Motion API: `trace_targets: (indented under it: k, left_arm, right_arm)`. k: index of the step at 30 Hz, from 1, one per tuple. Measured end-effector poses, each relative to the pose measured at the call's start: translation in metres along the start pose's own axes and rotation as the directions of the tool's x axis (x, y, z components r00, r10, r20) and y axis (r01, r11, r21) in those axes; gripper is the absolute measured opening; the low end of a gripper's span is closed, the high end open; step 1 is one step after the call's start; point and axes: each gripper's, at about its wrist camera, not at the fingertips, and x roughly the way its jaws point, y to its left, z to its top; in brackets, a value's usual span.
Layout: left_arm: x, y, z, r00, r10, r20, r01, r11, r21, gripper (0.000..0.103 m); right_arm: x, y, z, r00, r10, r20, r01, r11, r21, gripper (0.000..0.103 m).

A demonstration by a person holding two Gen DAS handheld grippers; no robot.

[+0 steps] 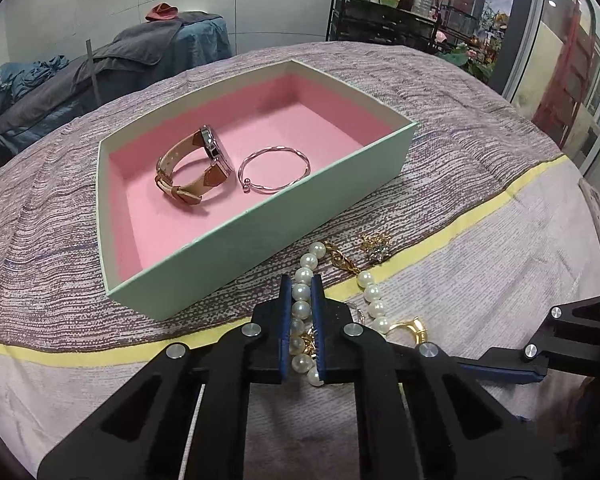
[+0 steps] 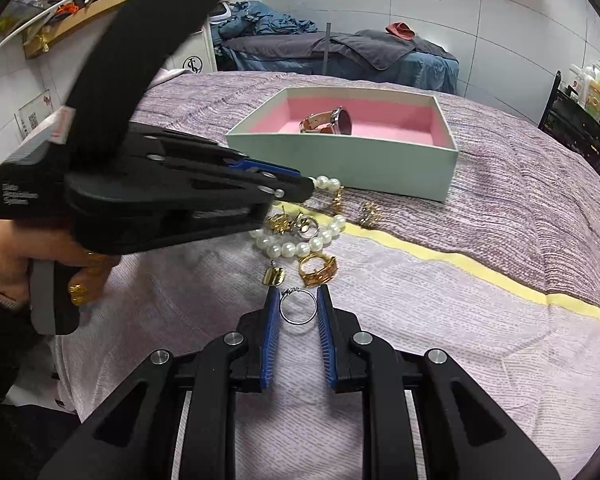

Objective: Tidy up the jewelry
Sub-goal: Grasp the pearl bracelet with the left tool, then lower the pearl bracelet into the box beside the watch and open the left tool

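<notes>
A bed [image 1: 480, 128], covered in a purple striped blanket [image 2: 520, 184] with a yellow band [image 1: 440, 240] running across it, is carrying everything. On it a pale green box [image 1: 260, 240] with a pink lining is sitting open, and inside it a watch [image 1: 198, 168] with a tan leather strap is standing on its edge just beside a thin silver bangle [image 1: 275, 170], which is lying flat on the lining.

In front of the box, on the blanket, a small heap of jewelry is lying. A pearl bracelet [image 2: 300, 246] is looping around a few gold and silver pieces, and the left tool [image 1: 301, 280] is closing narrowly on one side of that string, with pearls sitting in a row between its blue pads [image 1: 318, 312]. In the right wrist view a hand [image 2: 8, 264] is gripping the handle of this left tool.

The right tool [image 2: 298, 292] is standing at a middling gap, its blue pads on either side of a silver ring [image 2: 298, 306] that is lying on the blanket; I cannot tell whether the pads are touching it. Just beyond the ring, a chunky gold ring [image 2: 318, 270] and a small gold leaf-shaped earring [image 2: 274, 276] are lying near each other. A further gold and crystal piece [image 2: 370, 212] is resting apart from the heap, near the box wall.
</notes>
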Motion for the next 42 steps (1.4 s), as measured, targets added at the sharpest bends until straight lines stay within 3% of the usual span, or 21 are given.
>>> trace_targets:
  k: [11,25,32,42]
  left_arm:
    - [-0.068,-0.008,0.014,0.988,-0.072,0.138,0.069,0.997,0.024,0.01]
    - [-0.105,0.009,0.049,0.974,-0.031,0.223,0.025,0.999,0.029,0.01]
    - [-0.088,0.026,0.077,0.982,-0.024,0.189,0.02,1.0,0.019,0.01]
    - [-0.019,0.043,0.084,0.992,-0.117,0.051,0.122,0.989,-0.089,0.01]
  right_arm:
    - [-0.017,-0.014,0.027,0.998,-0.022,0.054,0.024,0.999,-0.039,0.018]
    - [-0.011,-0.038,0.086,0.995,-0.024,0.101,0.025,1.0,-0.014,0.018]
    - [0.003,-0.047,0.1,0.995,-0.051,0.088,0.051,0.999,-0.003,0.018]
    - [0.02,-0.056,0.104,0.996,-0.073,0.053,0.073,0.997,0.004,0.018]
